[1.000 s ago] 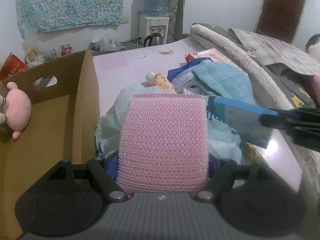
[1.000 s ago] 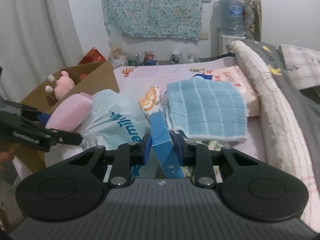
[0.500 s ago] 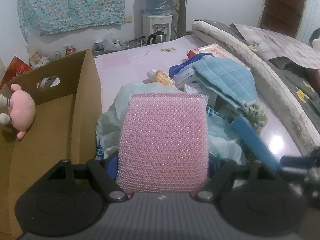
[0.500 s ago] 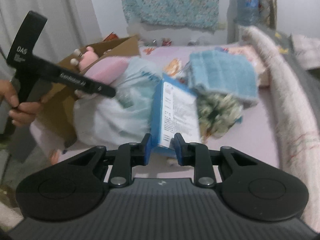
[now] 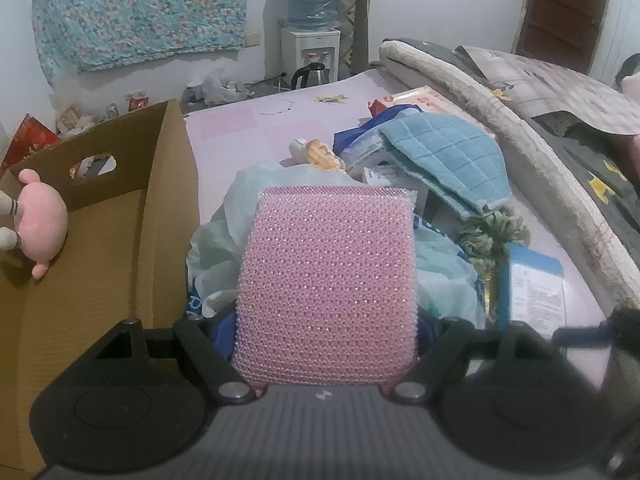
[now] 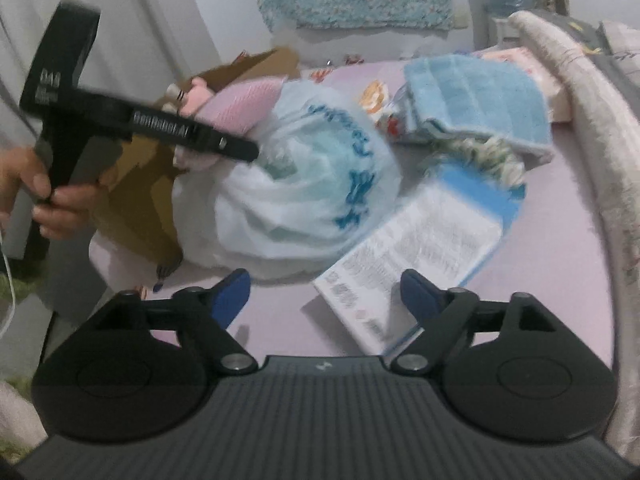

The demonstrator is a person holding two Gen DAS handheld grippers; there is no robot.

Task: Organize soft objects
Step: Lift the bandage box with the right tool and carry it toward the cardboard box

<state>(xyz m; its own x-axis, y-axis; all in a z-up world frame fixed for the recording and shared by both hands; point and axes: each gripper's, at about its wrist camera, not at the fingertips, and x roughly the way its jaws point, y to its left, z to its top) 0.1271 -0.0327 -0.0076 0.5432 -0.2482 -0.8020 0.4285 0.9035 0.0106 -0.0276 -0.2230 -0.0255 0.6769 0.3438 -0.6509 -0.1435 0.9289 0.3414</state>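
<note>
1. Pink mesh sponge (image 5: 326, 280) pinched between left gripper (image 5: 326, 332) fingers, sticking out forward past the tips, beside the cardboard box (image 5: 120, 216).
2. Right gripper (image 6: 324, 292) jaws opening, blue pads (image 6: 230, 294) wide apart and pressing on nothing; blue-and-white printed box (image 6: 420, 248) lying flat on the pink surface (image 6: 560, 248) just ahead, between the fingers and toward the right one; print too blurred to read.
3. Ahead of the fingers: white plastic bag (image 6: 304, 184) with blue lettering, unreadable.
4. Further out: blue towel (image 6: 476, 96), pink plush toy (image 5: 38, 220) in the box.
5. Left handle: white lettering, unreadable.
</note>
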